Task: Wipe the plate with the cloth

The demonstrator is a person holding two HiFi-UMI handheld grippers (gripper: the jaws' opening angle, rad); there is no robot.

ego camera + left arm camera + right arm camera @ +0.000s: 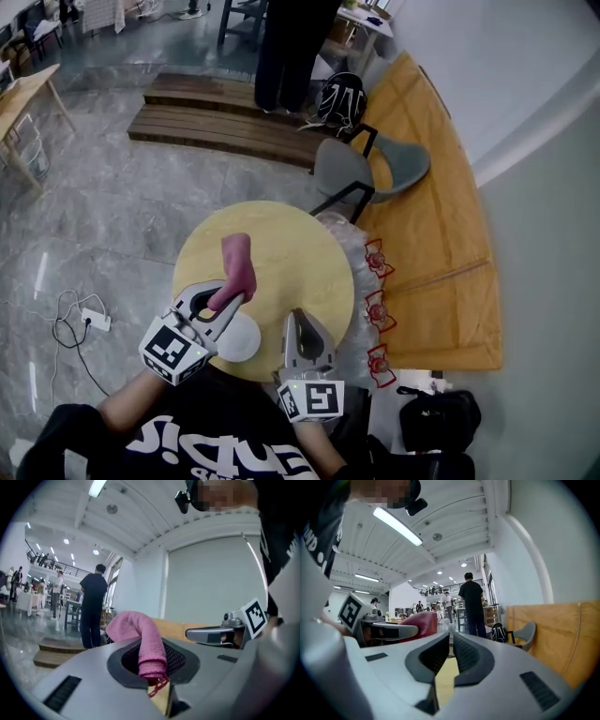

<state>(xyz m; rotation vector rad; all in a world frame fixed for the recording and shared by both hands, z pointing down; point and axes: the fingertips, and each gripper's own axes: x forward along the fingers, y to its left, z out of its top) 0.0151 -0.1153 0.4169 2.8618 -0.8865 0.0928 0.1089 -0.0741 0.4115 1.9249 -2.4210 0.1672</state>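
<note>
Left gripper (pixel 234 298) clamps the pink cloth (pixel 239 262) upright above the table (pixel 300 253), beside the plate (pixel 240 339). Right gripper (pixel 298 317) is empty, its jaws nearly together.

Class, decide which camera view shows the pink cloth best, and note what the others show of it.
The left gripper view: the pink cloth fills the middle, clamped between the left gripper's jaws. The head view shows it small, sticking out over the round table. The right gripper view shows only a reddish part.
</note>
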